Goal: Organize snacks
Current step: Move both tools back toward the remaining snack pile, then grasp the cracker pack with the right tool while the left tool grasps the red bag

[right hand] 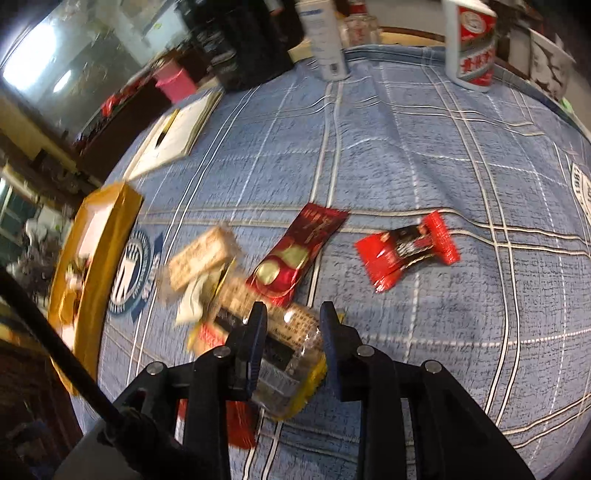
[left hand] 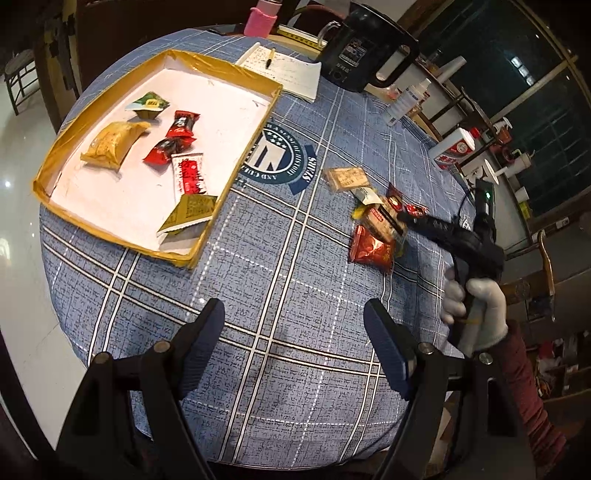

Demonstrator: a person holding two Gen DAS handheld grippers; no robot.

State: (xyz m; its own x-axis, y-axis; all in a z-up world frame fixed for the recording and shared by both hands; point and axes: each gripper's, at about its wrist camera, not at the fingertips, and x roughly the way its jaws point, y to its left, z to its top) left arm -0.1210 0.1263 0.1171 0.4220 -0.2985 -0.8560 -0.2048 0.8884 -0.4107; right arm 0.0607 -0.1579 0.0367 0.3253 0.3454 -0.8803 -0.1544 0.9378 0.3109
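A shallow yellow-edged tray on the blue checked tablecloth holds several snack packets. A loose pile of snacks lies to its right. In the right wrist view my right gripper has its fingers on both sides of a clear-wrapped biscuit pack with a yellow edge, closed on it. Past it lie a dark red packet, a red-and-black candy and a beige cracker pack. My left gripper is open and empty above bare cloth, in front of the tray.
A black kettle, an open notebook with a pen, a white spray bottle and a red-and-white bottle stand at the far side. A pink cup is at the back edge.
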